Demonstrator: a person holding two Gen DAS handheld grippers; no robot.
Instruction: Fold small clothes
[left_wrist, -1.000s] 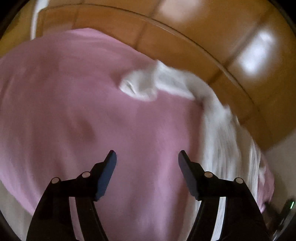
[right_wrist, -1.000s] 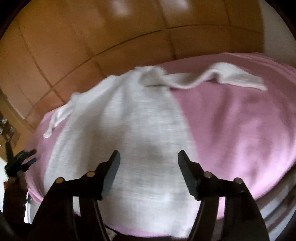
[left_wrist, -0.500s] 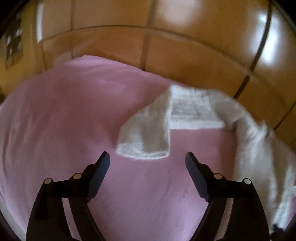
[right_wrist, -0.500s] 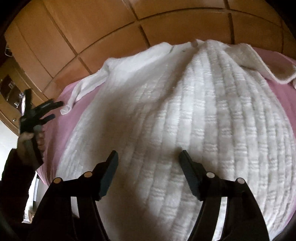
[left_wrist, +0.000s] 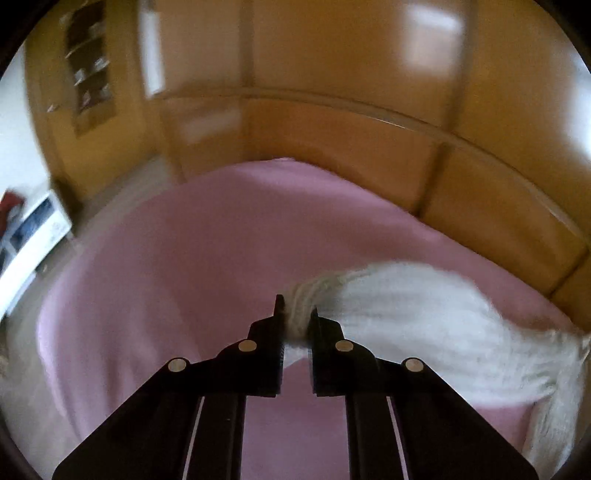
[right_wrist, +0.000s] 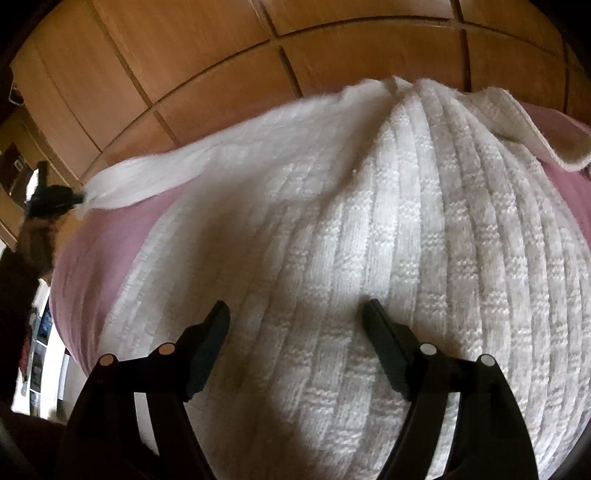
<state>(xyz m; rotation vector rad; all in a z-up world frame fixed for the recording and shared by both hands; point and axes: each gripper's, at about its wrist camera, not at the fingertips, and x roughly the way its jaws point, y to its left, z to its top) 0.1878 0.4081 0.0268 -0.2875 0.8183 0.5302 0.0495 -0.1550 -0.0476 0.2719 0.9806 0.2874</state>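
Note:
A white ribbed knit sweater (right_wrist: 388, 258) lies spread on a pink bed cover (right_wrist: 107, 236). My left gripper (left_wrist: 295, 314) is shut on the cuff of the sweater's sleeve (left_wrist: 406, 306) and holds it stretched out to the side above the cover. The same grip shows far left in the right wrist view, where the left gripper (right_wrist: 55, 201) pulls the sleeve (right_wrist: 207, 166) taut. My right gripper (right_wrist: 295, 314) is open and hovers just over the sweater's body, holding nothing. The other sleeve (right_wrist: 517, 122) lies folded at the top right.
Wooden wardrobe panels (right_wrist: 207, 55) stand right behind the bed. The pink cover (left_wrist: 184, 258) fills the left wrist view. A white shelf or cabinet (left_wrist: 33, 240) and floor show past the bed's left edge.
My left gripper has come down on the sleeve cuff, shut on it and pulled the sleeve out to the side. My right gripper has stayed open over the sweater's body.

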